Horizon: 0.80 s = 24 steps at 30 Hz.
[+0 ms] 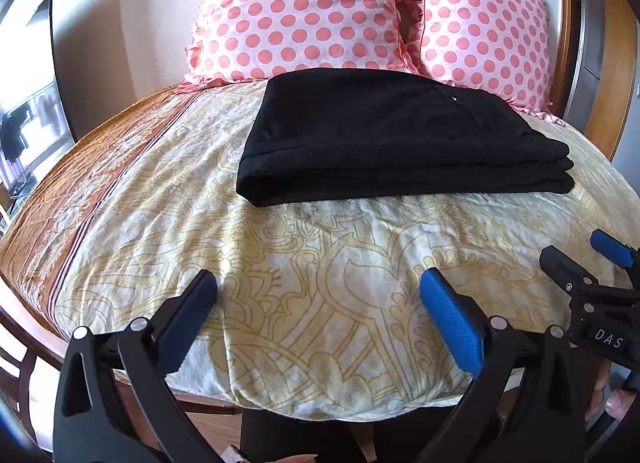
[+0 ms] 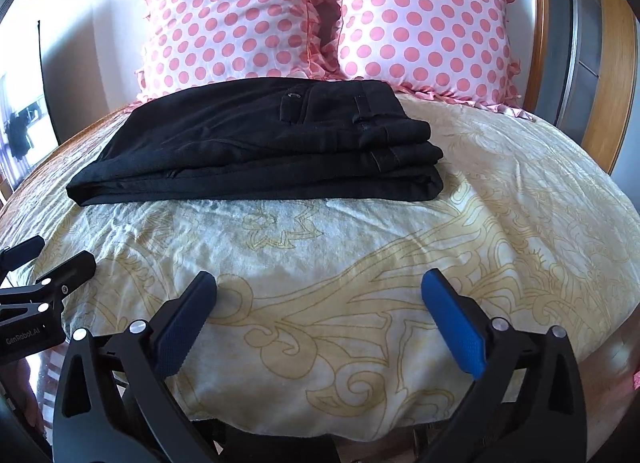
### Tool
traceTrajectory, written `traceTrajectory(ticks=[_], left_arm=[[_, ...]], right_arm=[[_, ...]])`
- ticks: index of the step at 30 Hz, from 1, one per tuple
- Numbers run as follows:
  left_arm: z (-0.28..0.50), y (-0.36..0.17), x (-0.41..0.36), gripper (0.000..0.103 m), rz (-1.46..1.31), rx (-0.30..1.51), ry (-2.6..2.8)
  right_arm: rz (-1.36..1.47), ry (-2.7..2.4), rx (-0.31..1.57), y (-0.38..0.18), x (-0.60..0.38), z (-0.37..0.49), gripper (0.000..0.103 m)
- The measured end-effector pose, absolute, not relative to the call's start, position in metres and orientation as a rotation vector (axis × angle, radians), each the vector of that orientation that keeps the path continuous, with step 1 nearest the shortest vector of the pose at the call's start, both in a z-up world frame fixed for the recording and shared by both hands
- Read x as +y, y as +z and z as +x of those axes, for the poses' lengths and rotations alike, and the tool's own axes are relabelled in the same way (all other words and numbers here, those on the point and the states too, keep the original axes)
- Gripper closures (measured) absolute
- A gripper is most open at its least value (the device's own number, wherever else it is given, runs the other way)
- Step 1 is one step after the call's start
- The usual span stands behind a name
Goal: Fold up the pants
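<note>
The black pants (image 1: 384,135) lie folded into a flat stack on the bed, in front of the pillows; they also show in the right wrist view (image 2: 256,143) with the waistband and a belt loop at the right end. My left gripper (image 1: 320,295) is open and empty, hovering over the bedspread well short of the pants. My right gripper (image 2: 320,295) is open and empty too, at the same distance. The right gripper shows at the right edge of the left wrist view (image 1: 592,263), and the left gripper at the left edge of the right wrist view (image 2: 44,263).
A cream and yellow patterned bedspread (image 1: 320,247) covers the bed, with a brown border (image 1: 72,199) on the left. Two pink polka-dot pillows (image 1: 296,11) (image 1: 480,31) lean on a wooden headboard (image 2: 612,83). The bed's near edge (image 1: 320,411) is just below the grippers.
</note>
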<state>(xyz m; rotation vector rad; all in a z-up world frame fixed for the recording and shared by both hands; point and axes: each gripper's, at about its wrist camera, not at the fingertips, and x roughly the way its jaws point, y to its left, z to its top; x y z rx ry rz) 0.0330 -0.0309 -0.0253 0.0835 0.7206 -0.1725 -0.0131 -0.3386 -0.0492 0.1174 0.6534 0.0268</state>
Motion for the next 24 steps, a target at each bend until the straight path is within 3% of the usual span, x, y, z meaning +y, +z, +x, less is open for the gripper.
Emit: traceTrajectory(ticks=[24], left_arm=[[0.0304, -0.0278, -0.0215, 0.002, 0.060, 0.684, -0.112]], right_arm=[[0.117, 0.023, 0.638, -0.0481, -0.3382, -0.0153, 0.001]])
